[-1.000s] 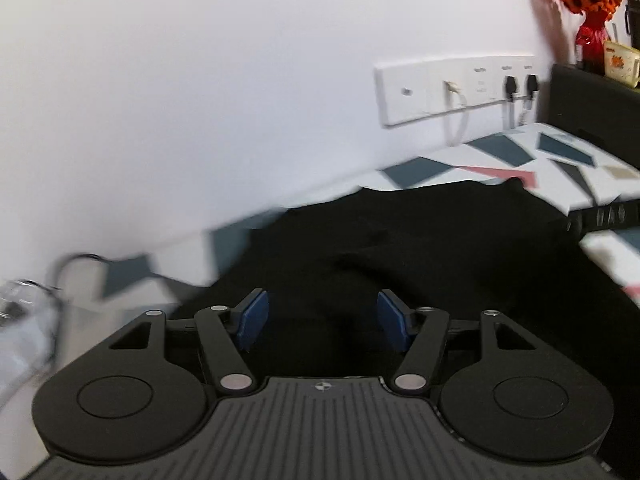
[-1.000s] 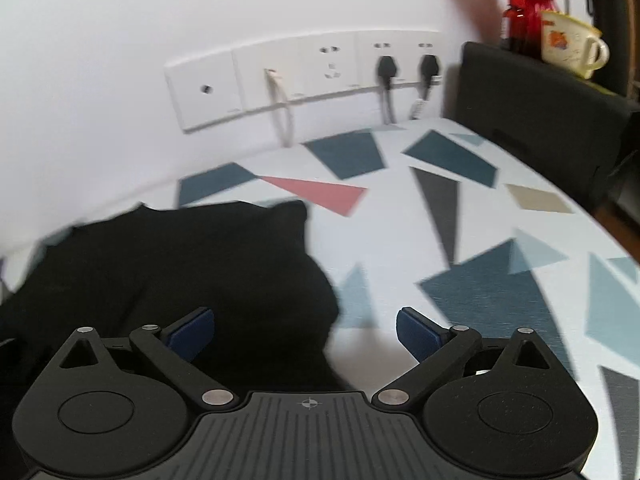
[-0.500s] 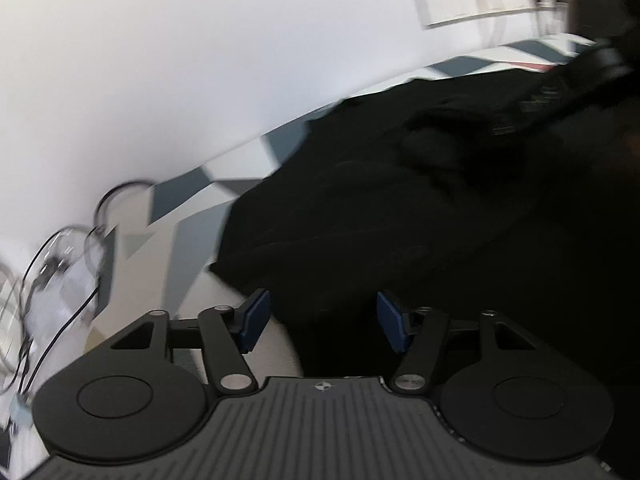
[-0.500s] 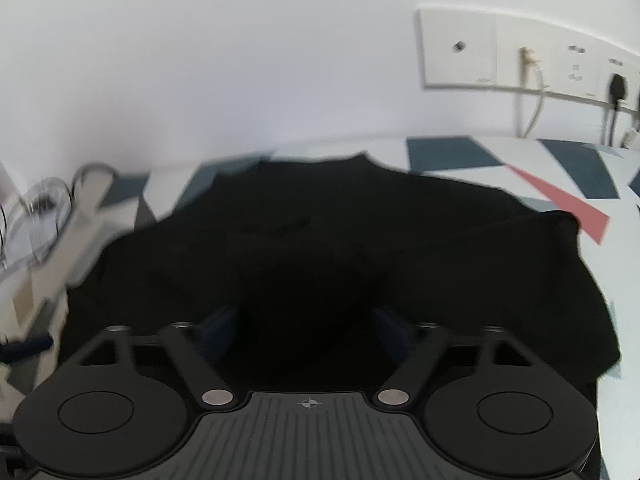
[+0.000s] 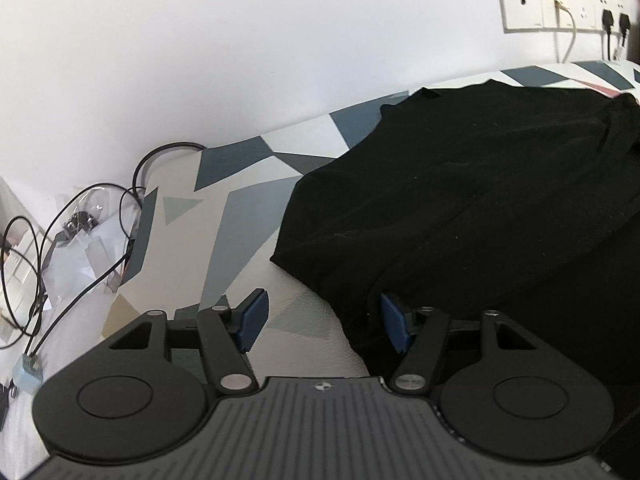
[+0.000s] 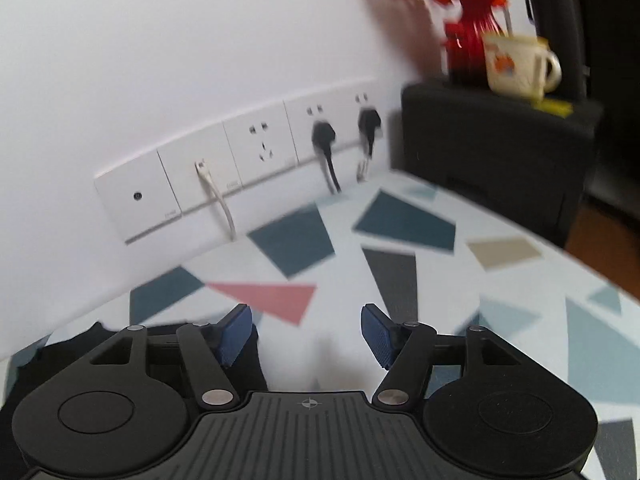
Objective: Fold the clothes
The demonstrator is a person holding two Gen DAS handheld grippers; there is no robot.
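A black garment (image 5: 460, 200) lies spread on the table (image 5: 224, 208), which has a white cover with coloured triangles. My left gripper (image 5: 323, 322) hovers at the garment's near left edge. Its jaws are opening, and a fold of the hem lies between them against the right pad without being pinched. My right gripper (image 6: 306, 334) is past the garment's other side, over bare table (image 6: 400, 280). Its jaws are opening with nothing between them. Only a corner of the black garment (image 6: 72, 340) shows there, behind the left finger.
Loose cables and a clear plastic bag (image 5: 80, 232) lie at the table's left end. A socket strip (image 6: 240, 172) with plugged cords runs along the white wall. A black box (image 6: 492, 140) at the right carries a cup (image 6: 516, 64) and a red vase (image 6: 464, 48).
The left gripper slid left and down to the garment's edge, bringing the cables into view. The right gripper narrowed over the cloth, then opened and swung right off it toward the sockets.
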